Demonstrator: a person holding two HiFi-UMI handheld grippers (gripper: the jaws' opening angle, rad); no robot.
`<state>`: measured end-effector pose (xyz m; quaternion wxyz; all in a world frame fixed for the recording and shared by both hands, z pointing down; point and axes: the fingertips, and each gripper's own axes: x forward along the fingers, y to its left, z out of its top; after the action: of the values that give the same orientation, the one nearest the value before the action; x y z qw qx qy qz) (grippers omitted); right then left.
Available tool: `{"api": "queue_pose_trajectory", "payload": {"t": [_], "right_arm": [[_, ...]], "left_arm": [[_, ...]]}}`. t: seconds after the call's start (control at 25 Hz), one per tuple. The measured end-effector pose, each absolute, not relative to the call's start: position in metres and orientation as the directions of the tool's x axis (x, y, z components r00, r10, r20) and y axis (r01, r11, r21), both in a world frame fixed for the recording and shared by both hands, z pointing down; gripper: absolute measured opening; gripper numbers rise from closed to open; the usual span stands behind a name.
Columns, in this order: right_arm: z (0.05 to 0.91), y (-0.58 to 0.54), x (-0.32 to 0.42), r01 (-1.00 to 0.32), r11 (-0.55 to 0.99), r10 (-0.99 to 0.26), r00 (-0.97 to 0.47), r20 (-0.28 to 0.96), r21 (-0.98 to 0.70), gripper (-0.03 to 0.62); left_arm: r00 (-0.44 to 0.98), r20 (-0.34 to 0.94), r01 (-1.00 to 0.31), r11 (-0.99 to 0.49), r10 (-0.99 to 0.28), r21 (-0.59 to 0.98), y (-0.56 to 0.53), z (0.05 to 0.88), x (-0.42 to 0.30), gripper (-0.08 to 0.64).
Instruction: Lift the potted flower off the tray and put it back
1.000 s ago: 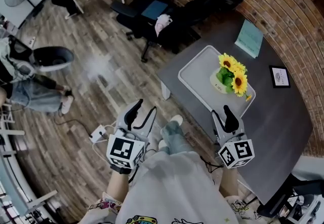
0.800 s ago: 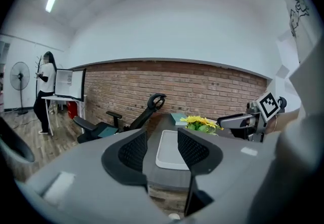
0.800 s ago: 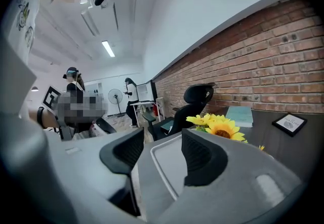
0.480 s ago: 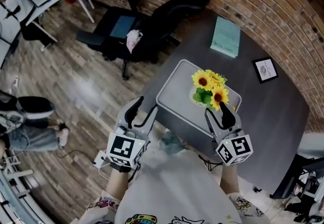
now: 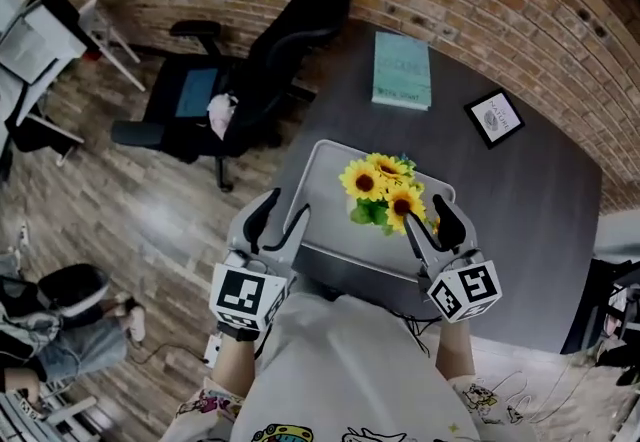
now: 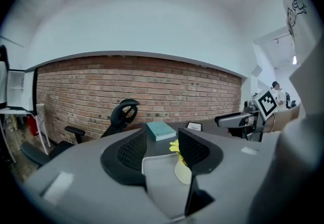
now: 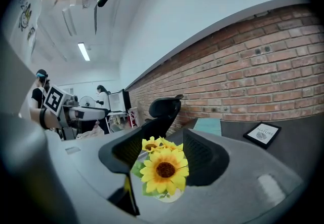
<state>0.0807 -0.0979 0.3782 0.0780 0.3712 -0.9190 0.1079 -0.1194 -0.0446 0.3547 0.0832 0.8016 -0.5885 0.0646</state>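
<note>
Our left claw (image 5: 283,222) points nearly level over the counter's (image 5: 530,230) near edge, jaws spread and gripping nothing, with only the tray's (image 5: 322,230) corner showing beyond them. Our right claw (image 5: 428,222), held level alongside, has just been opening its jaws; they stand apart, framing the potted flower (image 5: 383,198) without pinching it. We count two claws, one potted flower standing on one tray, one teal book (image 5: 402,70), one framed picture (image 5: 494,118), and one office chair (image 5: 250,80) beside the counter.

White cartoon-print shirt (image 5: 345,360); patterned cuffs (image 5: 205,402)
</note>
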Motion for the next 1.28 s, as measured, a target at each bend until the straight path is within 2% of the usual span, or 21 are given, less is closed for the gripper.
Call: {"api": "queue_pose_trajectory", "payload": {"t": [0.44, 0.76, 1.28], "right_arm": [[0.372, -0.085, 0.123, -0.846, 0.516, -0.817, -0.533, 0.219, -0.133, 0.249], [0.376, -0.067, 0.131, -0.897, 0.422, -0.866, -0.442, 0.235, -0.134, 0.249], [0.383, -0.059, 0.114, -0.868, 0.475, -0.839, -0.496, 0.222, -0.145, 0.298]], "left_arm": [[0.546, 0.209, -0.836, -0.545, -0.811, 0.067, -0.089, 0.353, -0.074, 0.204], [0.646, 0.210, -0.759, -0.647, -0.734, 0.069, -0.096, 0.356, -0.059, 0.210], [0.713, 0.247, -0.692, -0.715, -0.657, 0.096, -0.084, 0.378, -0.049, 0.245]]}}
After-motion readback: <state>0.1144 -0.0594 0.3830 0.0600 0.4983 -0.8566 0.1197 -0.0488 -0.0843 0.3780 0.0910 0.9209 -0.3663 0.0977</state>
